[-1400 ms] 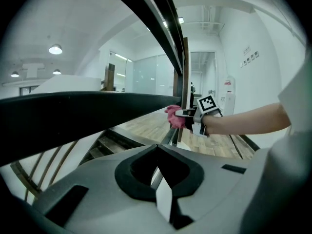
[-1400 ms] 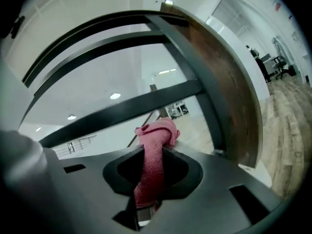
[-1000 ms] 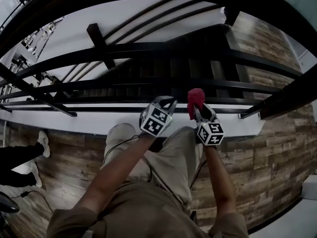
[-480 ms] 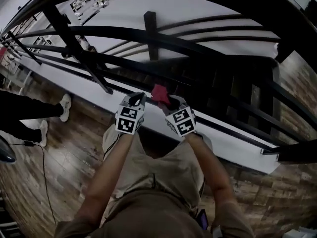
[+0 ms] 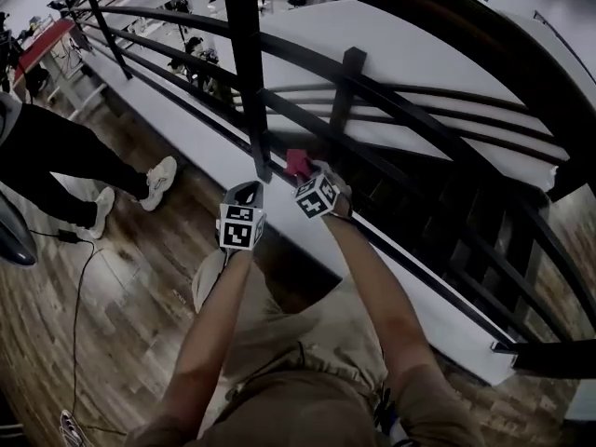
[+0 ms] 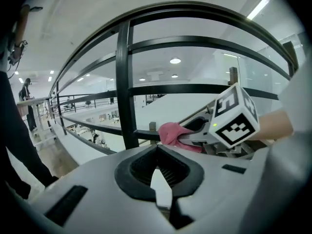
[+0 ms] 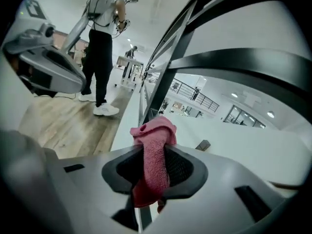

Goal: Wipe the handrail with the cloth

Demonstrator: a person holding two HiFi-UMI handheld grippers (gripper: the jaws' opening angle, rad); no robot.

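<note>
Since half a second earlier the head view has shifted along the railing. The black post (image 5: 244, 73), then at the frame's upper left, now stands upper centre, and the two grippers sit closer together beneath it.

Far left, a standing person (image 5: 56, 147) in dark trousers and pale shoes occupies the wooden floor (image 5: 140, 296), with a thin cable (image 5: 78, 277) trailing below.

Left of centre, the left gripper (image 5: 248, 190) points up-frame at the foot of the post. Its own view shows the jaws closed together with nothing between them, so it takes no part in the wipe at present.

Immediately right of the post, the cloth (image 5: 297, 162), pink and bunched, is clamped between the jaws of the right gripper (image 5: 304, 175). A tuft stands proud of the tips and the rest hangs back through the pads. The cloth lies level with a lower rail (image 6: 141, 132) beside the post; whether it touches the metal cannot be settled.

The handrail (image 5: 484, 35), the broad dark band, crosses the upper right of the frame. Its long axis runs from upper left to lower right, up-frame of the cloth and apart from it. The right gripper is the nearer one. On this evidence it must raise the cloth onto that band, then travel along its axis.
</note>
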